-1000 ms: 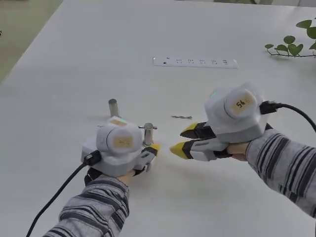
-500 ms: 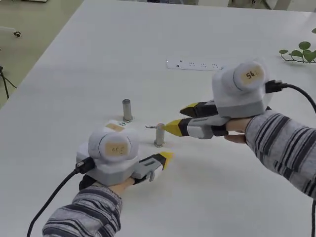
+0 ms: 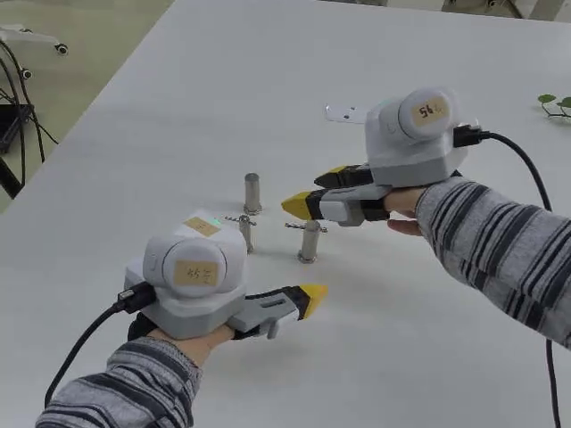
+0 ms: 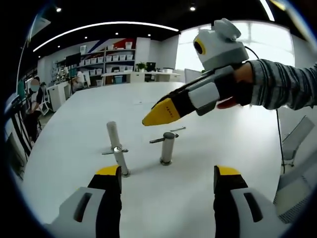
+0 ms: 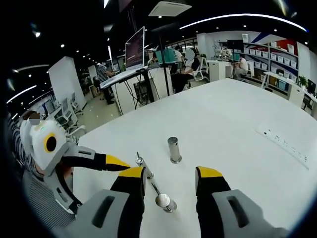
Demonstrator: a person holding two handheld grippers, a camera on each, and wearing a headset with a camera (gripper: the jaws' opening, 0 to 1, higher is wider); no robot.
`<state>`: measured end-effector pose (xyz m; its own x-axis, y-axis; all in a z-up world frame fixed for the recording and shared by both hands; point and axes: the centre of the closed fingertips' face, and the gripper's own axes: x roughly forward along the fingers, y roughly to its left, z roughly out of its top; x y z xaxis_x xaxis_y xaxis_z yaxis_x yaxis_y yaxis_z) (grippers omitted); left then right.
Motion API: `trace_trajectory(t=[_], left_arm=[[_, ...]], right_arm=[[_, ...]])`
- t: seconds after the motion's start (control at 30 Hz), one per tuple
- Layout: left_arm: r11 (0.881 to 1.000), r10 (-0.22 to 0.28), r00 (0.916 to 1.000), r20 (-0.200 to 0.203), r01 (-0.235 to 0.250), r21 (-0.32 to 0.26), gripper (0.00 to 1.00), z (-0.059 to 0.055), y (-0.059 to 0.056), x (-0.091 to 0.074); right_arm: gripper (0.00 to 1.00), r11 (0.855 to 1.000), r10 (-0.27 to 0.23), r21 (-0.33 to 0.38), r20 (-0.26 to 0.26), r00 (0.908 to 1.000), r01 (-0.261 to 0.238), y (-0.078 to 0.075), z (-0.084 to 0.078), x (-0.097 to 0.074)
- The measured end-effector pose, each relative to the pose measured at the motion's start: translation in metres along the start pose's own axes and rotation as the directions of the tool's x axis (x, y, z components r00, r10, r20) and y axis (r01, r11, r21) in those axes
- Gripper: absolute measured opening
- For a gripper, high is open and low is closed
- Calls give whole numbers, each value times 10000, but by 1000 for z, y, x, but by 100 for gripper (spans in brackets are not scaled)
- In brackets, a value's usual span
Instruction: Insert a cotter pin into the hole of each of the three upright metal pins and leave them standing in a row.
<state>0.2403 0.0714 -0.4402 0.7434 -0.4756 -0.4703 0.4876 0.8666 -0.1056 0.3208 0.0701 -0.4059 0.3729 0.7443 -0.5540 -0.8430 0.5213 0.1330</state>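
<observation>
Head view and both gripper views of a white desk (image 3: 178, 107) on which three short upright grey metal cylinders stand. A thin wire cotter pin (image 3: 239, 219) is seen passed crosswise through the head of the nearer-left metal pin (image 3: 245, 234). A second cotter pin (image 3: 303, 227) is seen through the nearer-right metal pin (image 3: 309, 242). The far metal pin (image 3: 252, 193) is shown bare, so two of the three insertions are judged done and one left.

In the left gripper view a thin grey sliver (image 4: 177, 129) lies flat on the desk beyond the nearer-right metal pin. It is taken to be the loose third cotter pin. The three metal pins form a loose triangle rather than a line, so the row is judged not yet formed.

The left gripper (image 4: 167, 173) is held wide and empty, low and short of the pins. The right gripper (image 3: 318, 187) is spread moderately with nothing between its jaws, and is held close above the nearer-right metal pin.

A white power strip (image 5: 282, 141) and a green leafy plant (image 3: 558, 102) are noted well apart from the work. The two cottered pins are judged to stand between the left gripper and the far metal pin, where their protruding wires could be knocked.
</observation>
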Motion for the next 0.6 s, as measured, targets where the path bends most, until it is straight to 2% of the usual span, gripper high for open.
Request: trace_trajectory(t=[0.07,0.23,0.33,0.4,0.6], left_arm=[[10000,10,10000,17,-10,4,76,-1,0,-1],[9983,204,9997,125,-197,-548,81,-5,8,-5],[9991,306,9994,164,-300,-313,84,-6,12,-6],[9991,337,9994,72,-335,-273,88,-7,16,-7],[9987,360,9985,412,-344,-374,93,0,23,-10]], right_arm=[[37,10000,18,76,103,9999,-19,1,4,5],[36,9999,20,-132,108,9999,-18,5,11,28],[35,9999,36,-111,84,10000,-35,-2,12,40],[33,9999,69,-148,55,10000,-68,2,15,46],[28,9981,-15,-612,-213,9998,2,-7,14,75]])
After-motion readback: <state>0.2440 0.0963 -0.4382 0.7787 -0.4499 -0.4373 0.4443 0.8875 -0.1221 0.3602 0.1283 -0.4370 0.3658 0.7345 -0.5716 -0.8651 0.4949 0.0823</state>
